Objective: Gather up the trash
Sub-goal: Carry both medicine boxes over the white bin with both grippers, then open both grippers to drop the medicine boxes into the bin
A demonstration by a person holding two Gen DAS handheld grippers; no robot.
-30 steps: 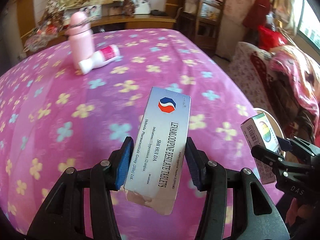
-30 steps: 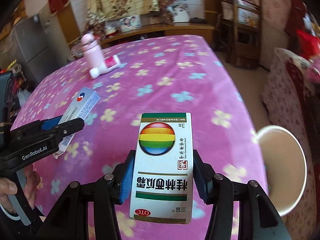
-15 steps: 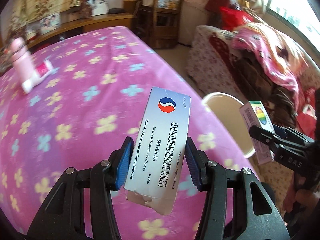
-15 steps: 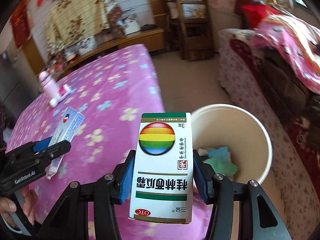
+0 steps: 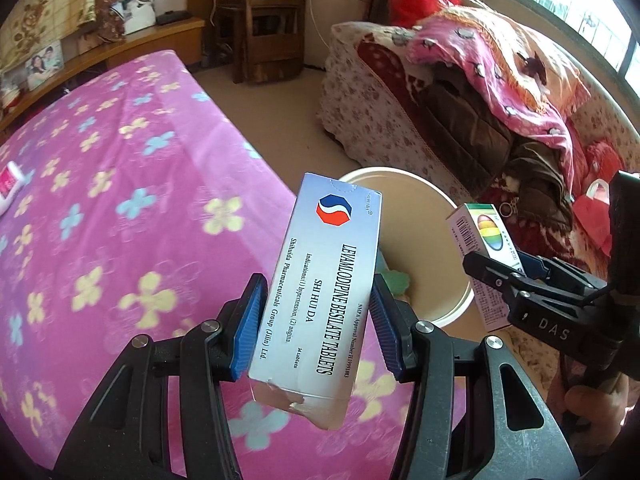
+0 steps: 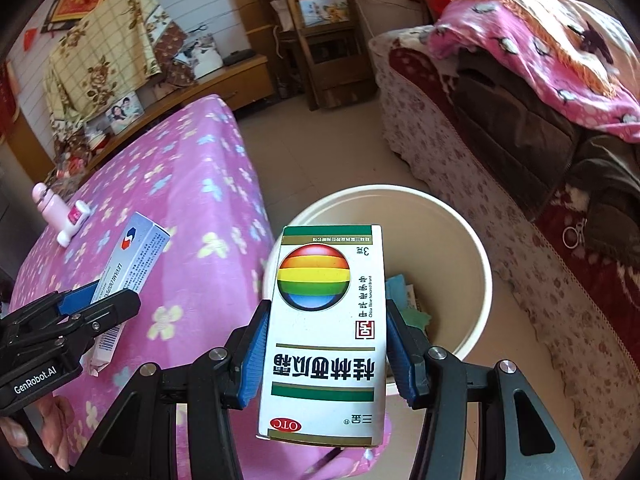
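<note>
Silver-blue tablet box (image 5: 326, 300) with a red-and-blue octagon logo and black lettering, bottom flap torn, held upright and slightly tilted between the blue-padded jaws of the left gripper (image 5: 318, 322), above the table's edge beside the bin. White medicine box (image 6: 326, 330) with green stripes and a rainbow ball, print upside down, clamped upright in the right gripper (image 6: 326, 356) over the cream round bin (image 6: 476, 248) on the floor, bits of green and blue trash lying inside.
</note>
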